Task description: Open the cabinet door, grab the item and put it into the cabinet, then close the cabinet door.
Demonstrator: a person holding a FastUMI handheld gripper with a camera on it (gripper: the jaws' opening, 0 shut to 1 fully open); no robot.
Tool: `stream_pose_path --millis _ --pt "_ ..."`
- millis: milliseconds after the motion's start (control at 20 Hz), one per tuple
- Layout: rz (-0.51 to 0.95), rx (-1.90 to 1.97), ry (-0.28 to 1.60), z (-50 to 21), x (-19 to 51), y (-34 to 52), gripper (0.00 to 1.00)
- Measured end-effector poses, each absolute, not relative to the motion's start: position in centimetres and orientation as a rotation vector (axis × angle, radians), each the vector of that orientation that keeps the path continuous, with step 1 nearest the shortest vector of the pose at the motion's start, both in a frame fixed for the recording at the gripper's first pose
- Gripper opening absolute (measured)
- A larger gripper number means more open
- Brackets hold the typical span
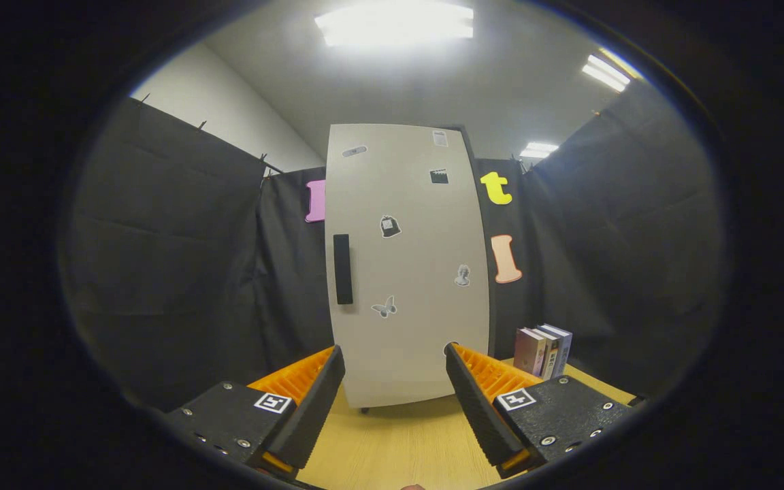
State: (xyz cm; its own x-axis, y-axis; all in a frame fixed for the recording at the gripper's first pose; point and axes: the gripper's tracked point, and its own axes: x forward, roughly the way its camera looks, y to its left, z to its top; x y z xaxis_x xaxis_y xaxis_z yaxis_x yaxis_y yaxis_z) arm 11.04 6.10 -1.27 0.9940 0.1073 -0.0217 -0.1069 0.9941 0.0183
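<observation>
- Gripper view looks straight at the cabinet [405,265], which stands upright on the wooden table [392,442] well beyond the fingers, its pale door [419,354] shut and facing the camera.
- Both fingers of the gripper [395,371] are spread wide apart with nothing between them but bare tabletop; they grip nothing.
- A dark vertical handle [342,269] sits on the door's left side, beyond and a little above the left fingertip, so the door probably swings from hinges on the right; that edge is likely the first target.
- Small stickers [390,226] are scattered over the door front.
- Standing upright beside the cabinet's right lower corner, beyond the right finger, is a short row of books [543,350]; one of these is probably the item to go inside, kept clear of the door's swing.
- By my reading the task has not begun: door closed, item untouched, fingers open in readiness for the handle.
</observation>
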Motion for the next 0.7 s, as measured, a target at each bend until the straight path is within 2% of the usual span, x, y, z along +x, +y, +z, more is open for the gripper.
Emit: stream_pose_path --millis 700 --pt "0.072 0.019 0.033 -2.5 10.9 5.2 0.93"
